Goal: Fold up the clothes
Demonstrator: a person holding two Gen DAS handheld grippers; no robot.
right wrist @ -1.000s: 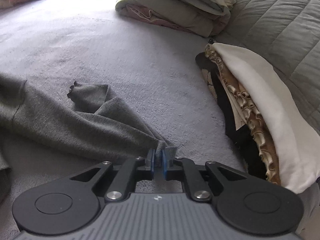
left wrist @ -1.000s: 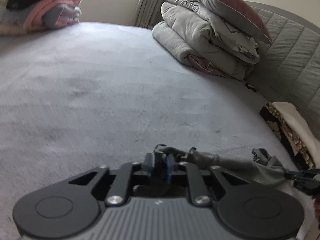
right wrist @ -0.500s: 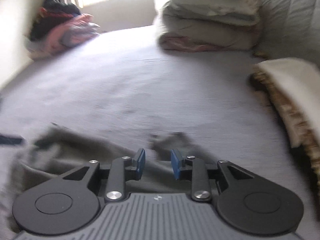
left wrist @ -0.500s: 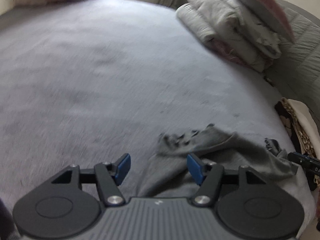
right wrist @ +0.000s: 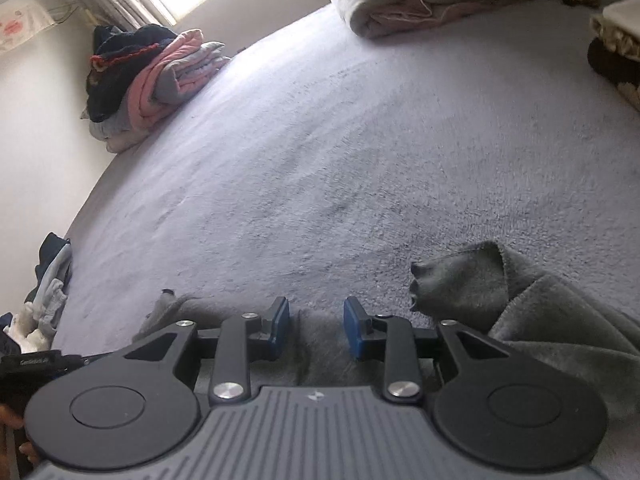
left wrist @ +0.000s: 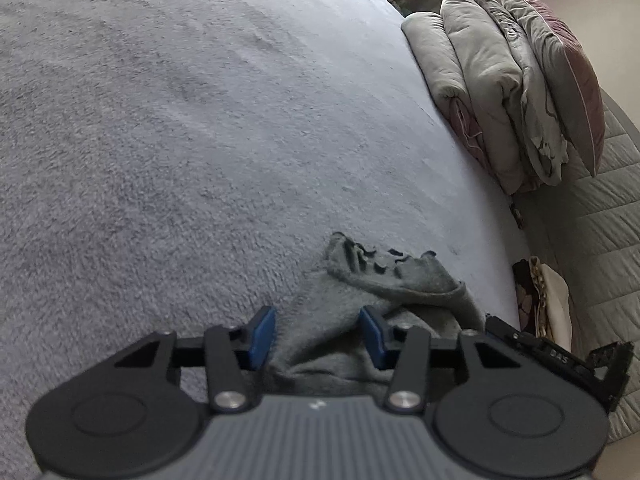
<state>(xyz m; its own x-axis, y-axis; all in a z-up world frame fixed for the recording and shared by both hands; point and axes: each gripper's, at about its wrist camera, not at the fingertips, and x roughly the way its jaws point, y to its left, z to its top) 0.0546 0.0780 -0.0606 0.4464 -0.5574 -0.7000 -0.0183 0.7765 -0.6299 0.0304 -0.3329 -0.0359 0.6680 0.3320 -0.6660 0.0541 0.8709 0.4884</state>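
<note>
A grey knit garment (left wrist: 400,280) lies crumpled on the grey fleece bed cover (left wrist: 200,140). My left gripper (left wrist: 316,320) hovers low over its near edge. The jaws are apart and closing, with cloth lying between the blue pads (left wrist: 262,334), which do not press on it. In the right wrist view the same garment (right wrist: 520,304) bunches up to the right. My right gripper (right wrist: 316,312) stands over a flat part of it. Its jaws are opening and hold nothing. The right gripper's body (left wrist: 540,350) shows at the left view's lower right.
Folded duvets and a pink pillow (left wrist: 500,92) lean against the quilted headboard (left wrist: 592,240). A cream and brown folded stack (left wrist: 548,300) sits beside the garment. A pile of folded clothes (right wrist: 148,80) lies in the far corner under the window, and loose clothes (right wrist: 44,304) hang off the bed's left edge.
Both grippers were shut on the grey garment's edge and have let go, and their jaws stand apart. The garment has dropped onto the bed. Both views have rolled and shifted.
</note>
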